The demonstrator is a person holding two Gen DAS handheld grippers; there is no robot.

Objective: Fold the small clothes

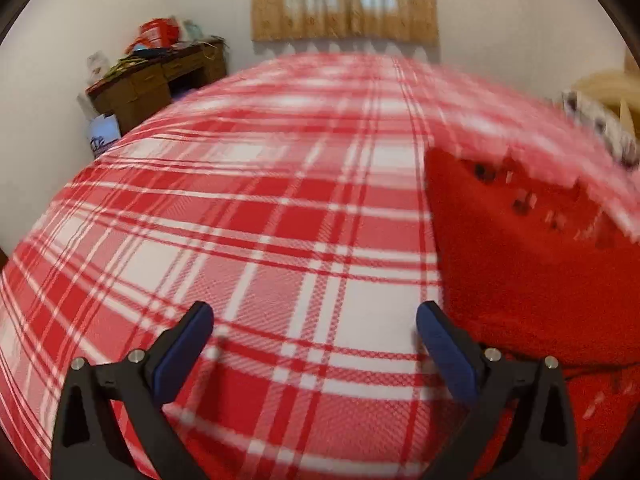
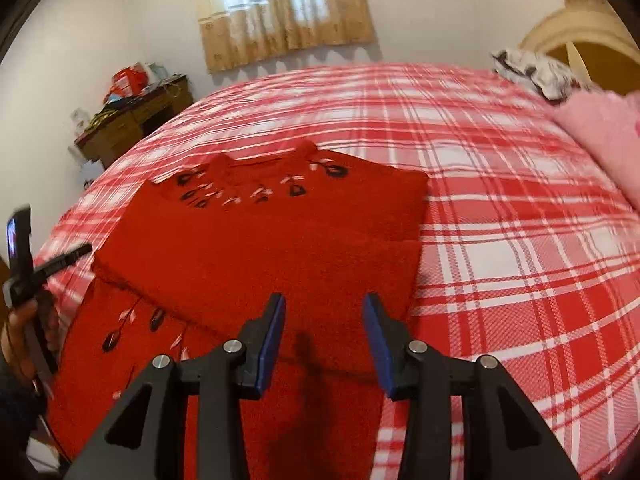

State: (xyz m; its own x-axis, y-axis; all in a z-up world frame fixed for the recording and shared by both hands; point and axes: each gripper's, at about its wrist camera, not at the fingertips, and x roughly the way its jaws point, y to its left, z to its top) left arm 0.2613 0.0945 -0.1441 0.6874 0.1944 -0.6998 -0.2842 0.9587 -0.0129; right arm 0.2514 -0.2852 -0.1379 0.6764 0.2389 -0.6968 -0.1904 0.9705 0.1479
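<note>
In the left wrist view, the left tool [image 1: 315, 322] hung wide open and empty over the plaid bedspread [image 1: 248, 216], the red sweater [image 1: 532, 272] just beside its right finger. In the right wrist view, the right tool [image 2: 324, 316] gaped partly, gripping nothing, over the partly folded sweater's [image 2: 264, 248] near edge.

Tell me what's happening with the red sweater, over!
Left gripper open, empty, beside red sweater. Right gripper open above it. Sweater part-folded on plaid bed. Nothing blocking.
</note>
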